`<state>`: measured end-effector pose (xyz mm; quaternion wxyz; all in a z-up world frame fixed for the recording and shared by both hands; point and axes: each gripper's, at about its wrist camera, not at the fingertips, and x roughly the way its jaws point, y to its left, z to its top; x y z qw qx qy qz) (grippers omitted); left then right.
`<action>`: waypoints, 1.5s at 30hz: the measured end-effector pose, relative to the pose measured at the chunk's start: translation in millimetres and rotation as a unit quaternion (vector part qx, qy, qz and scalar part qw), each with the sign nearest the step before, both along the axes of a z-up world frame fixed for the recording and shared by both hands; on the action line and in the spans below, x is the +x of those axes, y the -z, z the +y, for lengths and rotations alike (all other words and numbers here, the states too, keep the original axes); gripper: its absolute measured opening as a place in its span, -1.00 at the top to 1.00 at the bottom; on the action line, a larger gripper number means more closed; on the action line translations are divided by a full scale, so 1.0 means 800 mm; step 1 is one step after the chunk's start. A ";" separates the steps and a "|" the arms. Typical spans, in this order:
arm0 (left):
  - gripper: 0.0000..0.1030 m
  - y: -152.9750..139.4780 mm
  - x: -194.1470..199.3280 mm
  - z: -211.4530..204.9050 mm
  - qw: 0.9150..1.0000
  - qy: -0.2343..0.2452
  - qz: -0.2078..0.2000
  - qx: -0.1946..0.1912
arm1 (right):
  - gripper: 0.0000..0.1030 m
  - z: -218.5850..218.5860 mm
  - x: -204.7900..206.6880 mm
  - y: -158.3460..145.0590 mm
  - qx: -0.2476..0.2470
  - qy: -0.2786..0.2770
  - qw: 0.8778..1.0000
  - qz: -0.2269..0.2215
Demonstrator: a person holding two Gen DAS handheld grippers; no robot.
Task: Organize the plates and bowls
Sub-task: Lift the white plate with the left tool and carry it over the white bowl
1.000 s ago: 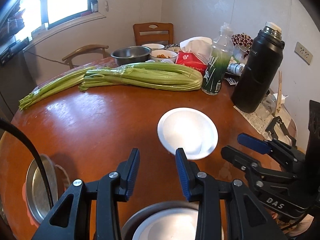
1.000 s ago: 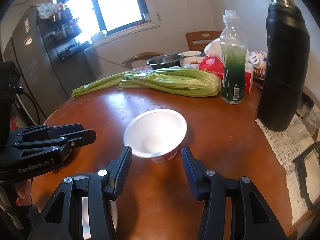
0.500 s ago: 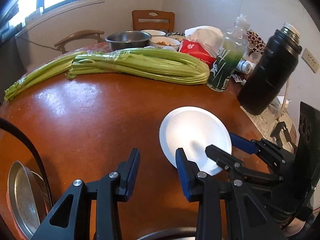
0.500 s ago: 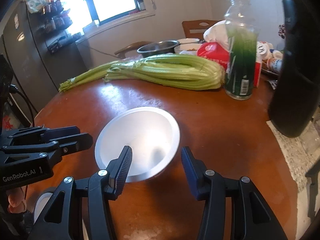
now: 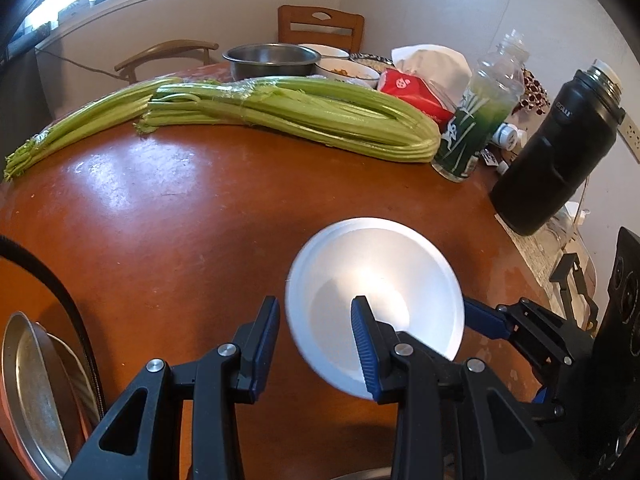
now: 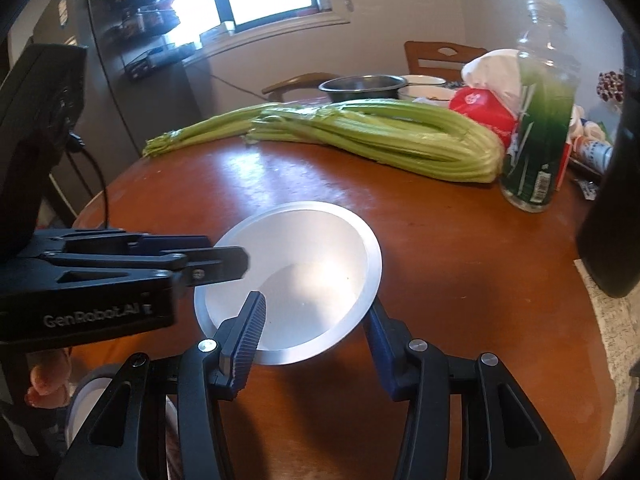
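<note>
**Left wrist view:** The white bowl (image 5: 376,280) sits upright on the worktop (image 5: 180,220), just ahead of the left claw (image 5: 314,312) and a little to its right. The claw is released. Its jaws stand a narrow gap apart and straddle the bowl's near-left rim, one finger inside and one outside, with nothing pinched. Metal plates (image 5: 32,380) lie low on the claw's far left.

**Right wrist view:** The bowl lies directly ahead of the right claw (image 6: 312,312), which is also released. Its left finger reaches over the inside wall and its right finger stands just outside the near rim, neither pressing. The left claw comes in side-on at the rim's left edge.

The bowl looks thin-walled and very light, probably disposable foam or plastic. It should lift with little effort but flex or crack under a hard pinch. Its smooth wall may slip, and it may skate on the glossy worktop if nudged. The flat rim lip is the best hold, pinched gently across the wall.
</note>
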<state>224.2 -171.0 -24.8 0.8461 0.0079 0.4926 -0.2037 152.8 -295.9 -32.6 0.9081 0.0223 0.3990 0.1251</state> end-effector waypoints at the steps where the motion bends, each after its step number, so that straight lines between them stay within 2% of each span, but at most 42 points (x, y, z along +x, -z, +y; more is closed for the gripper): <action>1: 0.28 0.002 0.000 -0.001 1.000 0.001 0.000 0.003 | 0.01 0.002 -0.001 0.000 0.001 -0.002 1.000 0.000; 20: 0.28 -0.022 -0.024 0.010 0.999 -0.012 -0.034 0.010 | 0.00 0.022 -0.025 -0.032 0.004 -0.008 1.000 -0.018; 45: 0.28 -0.057 -0.072 0.038 0.997 -0.025 -0.067 0.000 | 0.00 0.049 -0.069 -0.068 -0.003 -0.024 0.999 -0.044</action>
